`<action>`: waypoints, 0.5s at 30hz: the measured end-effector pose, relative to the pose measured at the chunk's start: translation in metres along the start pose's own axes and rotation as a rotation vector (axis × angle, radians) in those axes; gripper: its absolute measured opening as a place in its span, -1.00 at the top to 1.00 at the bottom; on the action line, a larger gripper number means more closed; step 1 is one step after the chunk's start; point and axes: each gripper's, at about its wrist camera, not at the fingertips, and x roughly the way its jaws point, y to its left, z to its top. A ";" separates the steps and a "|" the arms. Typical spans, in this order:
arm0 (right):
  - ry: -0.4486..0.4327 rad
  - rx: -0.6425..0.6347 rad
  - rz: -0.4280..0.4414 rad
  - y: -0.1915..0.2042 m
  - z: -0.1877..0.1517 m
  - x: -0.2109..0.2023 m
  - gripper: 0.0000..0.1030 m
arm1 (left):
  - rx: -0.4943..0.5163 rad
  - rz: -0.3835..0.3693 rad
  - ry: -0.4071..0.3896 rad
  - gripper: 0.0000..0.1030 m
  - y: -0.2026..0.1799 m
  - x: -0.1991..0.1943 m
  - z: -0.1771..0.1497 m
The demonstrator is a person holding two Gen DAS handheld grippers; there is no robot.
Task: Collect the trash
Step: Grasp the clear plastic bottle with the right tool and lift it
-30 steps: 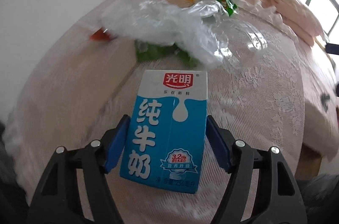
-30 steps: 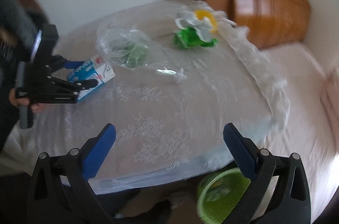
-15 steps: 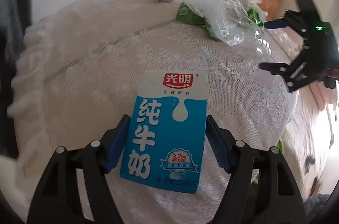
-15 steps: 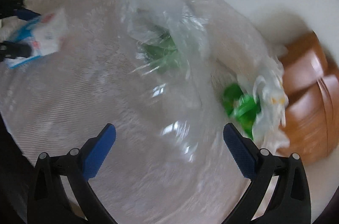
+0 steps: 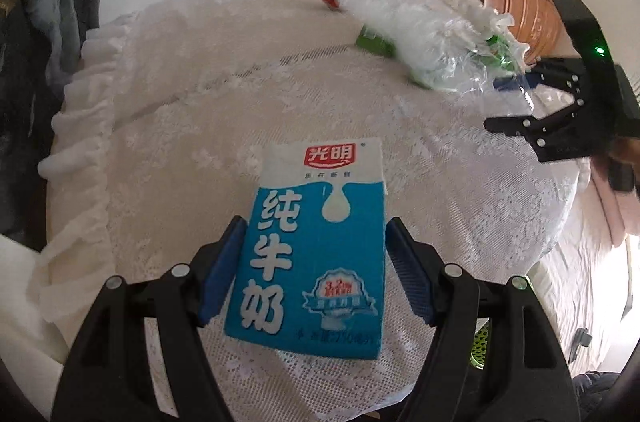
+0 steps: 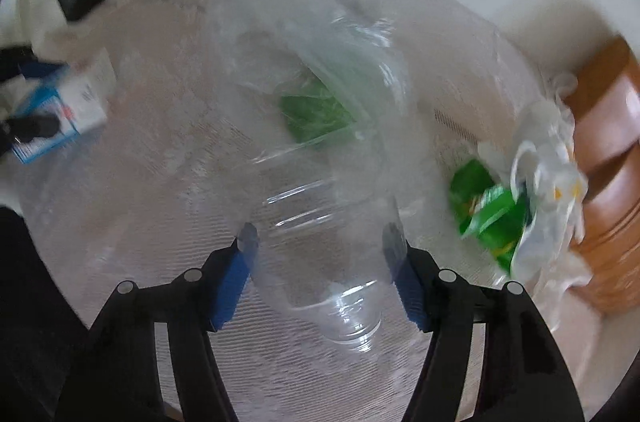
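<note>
We count one milk carton [image 5: 316, 246] pinched in our left hand-held gripper [image 5: 314, 262] above the desk [image 5: 168, 126], one clear bottle [image 6: 324, 242] between the right hand-held gripper's [image 6: 322, 274] fingers, grip unclear; plastic bags [image 5: 408, 22] far right

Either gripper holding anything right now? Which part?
Left gripper clamps the milk carton by its lower side edges. Right gripper brackets the clear bottle body; contact cannot be told.

Blue-and-white milk carton [image 5: 316, 246] at lower centre, label facing up, clear crumpled plastic bottle [image 6: 324, 242] at centre, green wrappers [image 6: 490, 218] at right under clear plastic bags [image 5: 404, 22]
</note>
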 end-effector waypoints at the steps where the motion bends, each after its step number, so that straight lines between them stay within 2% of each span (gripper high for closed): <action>1: -0.022 0.049 0.023 -0.003 -0.004 -0.005 -0.27 | 0.012 -0.006 -0.004 -0.33 -0.002 -0.002 0.003; 5: -0.139 0.312 0.117 -0.011 -0.033 -0.027 -0.27 | 0.072 -0.037 -0.023 -0.32 -0.017 -0.008 0.016; 7: -0.215 0.458 0.134 -0.014 -0.054 -0.045 -0.27 | 0.131 -0.066 -0.042 -0.31 -0.030 -0.013 0.025; 8: -0.265 0.550 0.136 -0.014 -0.071 -0.058 -0.27 | 0.163 -0.084 -0.051 -0.13 -0.036 -0.014 0.030; 9: -0.309 0.640 0.118 -0.013 -0.092 -0.073 -0.27 | 0.211 -0.114 -0.058 0.01 -0.047 -0.016 0.035; 10: -0.332 0.693 0.096 -0.010 -0.111 -0.085 -0.27 | 0.241 -0.138 -0.053 0.06 -0.056 -0.016 0.039; 13: -0.389 0.915 -0.012 -0.001 -0.180 -0.124 -0.27 | 0.354 -0.238 -0.071 0.06 -0.087 -0.015 0.050; 15: -0.371 1.037 -0.105 0.010 -0.230 -0.140 -0.27 | 0.446 -0.244 -0.061 0.06 -0.110 -0.004 0.052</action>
